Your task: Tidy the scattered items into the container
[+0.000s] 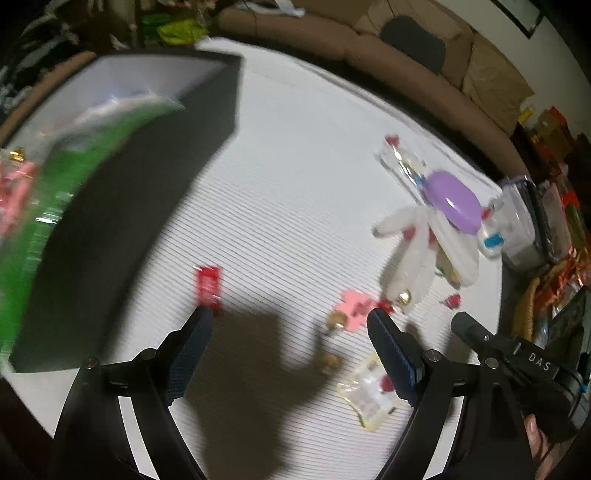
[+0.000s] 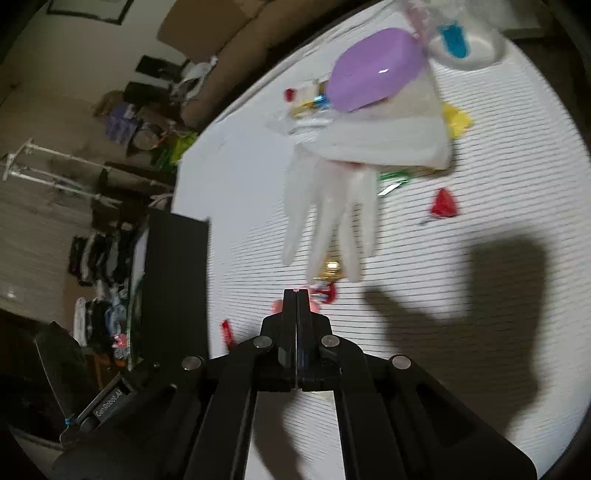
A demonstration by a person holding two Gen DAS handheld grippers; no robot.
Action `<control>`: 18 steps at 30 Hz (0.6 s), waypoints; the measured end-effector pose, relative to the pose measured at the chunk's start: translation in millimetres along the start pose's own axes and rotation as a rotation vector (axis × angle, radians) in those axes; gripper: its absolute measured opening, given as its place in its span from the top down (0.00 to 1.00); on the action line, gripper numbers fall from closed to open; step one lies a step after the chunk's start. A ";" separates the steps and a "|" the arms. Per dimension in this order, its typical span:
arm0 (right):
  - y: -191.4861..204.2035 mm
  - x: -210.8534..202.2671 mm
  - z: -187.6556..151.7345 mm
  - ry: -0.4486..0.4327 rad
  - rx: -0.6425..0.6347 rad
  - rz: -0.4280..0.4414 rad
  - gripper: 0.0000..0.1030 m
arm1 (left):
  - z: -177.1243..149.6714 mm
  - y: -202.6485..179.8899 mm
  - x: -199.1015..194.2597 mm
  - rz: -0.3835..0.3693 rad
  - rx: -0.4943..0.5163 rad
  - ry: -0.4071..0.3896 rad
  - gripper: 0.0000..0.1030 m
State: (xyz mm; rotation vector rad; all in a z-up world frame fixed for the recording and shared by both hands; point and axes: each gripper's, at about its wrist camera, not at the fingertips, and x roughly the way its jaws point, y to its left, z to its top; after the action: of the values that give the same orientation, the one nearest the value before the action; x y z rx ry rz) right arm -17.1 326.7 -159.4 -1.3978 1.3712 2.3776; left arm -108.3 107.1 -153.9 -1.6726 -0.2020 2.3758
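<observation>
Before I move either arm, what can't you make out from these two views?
- Black container, left wrist view: contents blurred; green packet smeared by motion.
- Right gripper, right wrist view: jaws together; whether anything is pinched is hidden.
- Clear tub, right wrist view: cut off by the top edge.
- White glove: hides the gold piece beneath.

Black claw [image 1: 290, 321], blue-padded fingers [image 1: 391, 354]
</observation>
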 end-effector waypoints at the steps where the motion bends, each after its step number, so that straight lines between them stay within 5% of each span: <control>1: -4.3 -1.8 -1.4 -0.005 0.016 -0.018 0.96 | -0.4 -5.1 6.6 -0.016 0.008 0.016 0.17; 3: -15.3 -6.9 -1.9 -0.002 0.056 -0.067 0.93 | -0.7 -23.3 26.3 -0.056 0.059 0.066 0.23; 5: -25.1 -5.9 1.0 -0.001 0.083 -0.105 0.83 | -2.6 -42.9 43.9 -0.068 0.136 0.092 0.41; 8: -50.0 -2.6 12.7 -0.010 0.115 -0.121 0.79 | -9.7 -66.8 68.1 -0.007 0.233 0.119 0.51; 12: -68.4 -11.2 15.9 -0.023 0.141 -0.135 0.79 | -9.7 -72.6 75.6 0.022 0.232 0.106 0.93; 18: -68.3 -14.2 26.9 -0.043 0.120 -0.113 0.77 | 5.0 -52.9 24.5 -0.207 0.083 0.036 0.93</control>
State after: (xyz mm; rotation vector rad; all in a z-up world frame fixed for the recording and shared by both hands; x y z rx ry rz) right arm 3.9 392.1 -188.9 -1.3479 1.3612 2.2027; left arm -115.2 164.6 -161.7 -1.5737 -0.2535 2.1720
